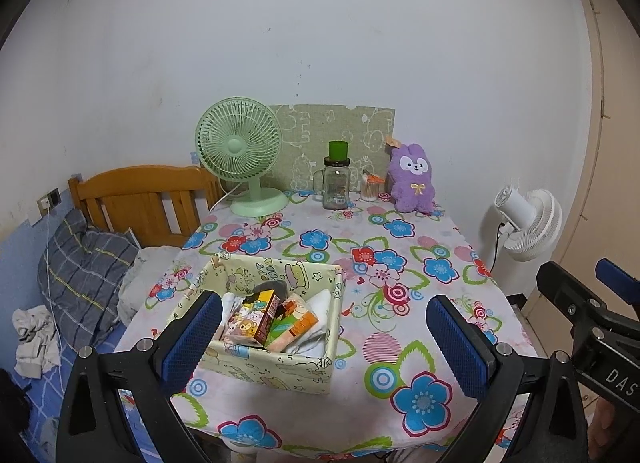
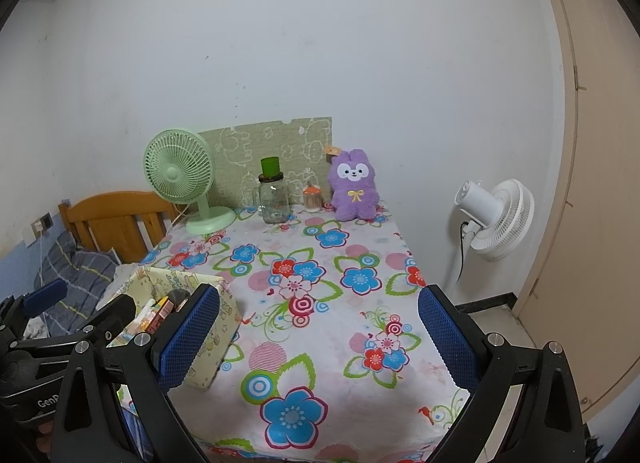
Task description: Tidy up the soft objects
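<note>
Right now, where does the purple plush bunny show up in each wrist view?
Left wrist view: the purple plush bunny sits upright at the table's far edge, right of centre, against the wall.
Right wrist view: the same bunny sits at the far edge, just right of centre.
Shared landmark: the glass jar with a green lid stands to its left in both.

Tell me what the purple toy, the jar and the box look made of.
Toy: fuzzy plush, going by its shaggy pile. Jar: clear glass or hard plastic; see-through, glossy. Box: printed fabric, probably over card; the walls sag slightly.
</note>
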The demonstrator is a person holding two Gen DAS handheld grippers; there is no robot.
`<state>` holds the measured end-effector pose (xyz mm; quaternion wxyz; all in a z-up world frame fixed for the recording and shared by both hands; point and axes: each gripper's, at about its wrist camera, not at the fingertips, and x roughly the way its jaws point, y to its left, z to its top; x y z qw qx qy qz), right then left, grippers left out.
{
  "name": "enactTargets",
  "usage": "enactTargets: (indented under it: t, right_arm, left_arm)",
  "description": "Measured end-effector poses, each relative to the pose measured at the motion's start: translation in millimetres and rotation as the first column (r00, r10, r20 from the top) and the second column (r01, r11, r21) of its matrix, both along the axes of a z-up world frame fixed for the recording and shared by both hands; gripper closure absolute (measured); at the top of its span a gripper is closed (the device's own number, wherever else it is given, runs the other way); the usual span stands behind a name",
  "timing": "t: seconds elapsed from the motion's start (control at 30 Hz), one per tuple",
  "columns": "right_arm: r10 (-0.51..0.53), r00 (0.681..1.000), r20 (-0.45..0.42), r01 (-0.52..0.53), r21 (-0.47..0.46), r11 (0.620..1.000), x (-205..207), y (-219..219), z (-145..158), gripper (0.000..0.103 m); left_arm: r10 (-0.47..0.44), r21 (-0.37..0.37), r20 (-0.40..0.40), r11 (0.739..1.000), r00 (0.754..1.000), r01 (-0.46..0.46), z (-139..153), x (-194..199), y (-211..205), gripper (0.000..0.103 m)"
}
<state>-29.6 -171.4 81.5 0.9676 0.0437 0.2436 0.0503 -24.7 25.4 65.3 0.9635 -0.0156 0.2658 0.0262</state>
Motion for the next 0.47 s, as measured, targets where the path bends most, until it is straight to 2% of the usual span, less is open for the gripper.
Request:
enactTargets:
  t: [0.47]
  right_arm:
    - [0.001, 1.000, -0.009, -0.001, 0.001, 1.000, 5.8, -0.4, -3.3, 0.002]
  left_arm:
    - [0.004, 0.014, -0.002, 1.000, 1.000, -0.004, -3.3, 6.2, -0.2, 0.000]
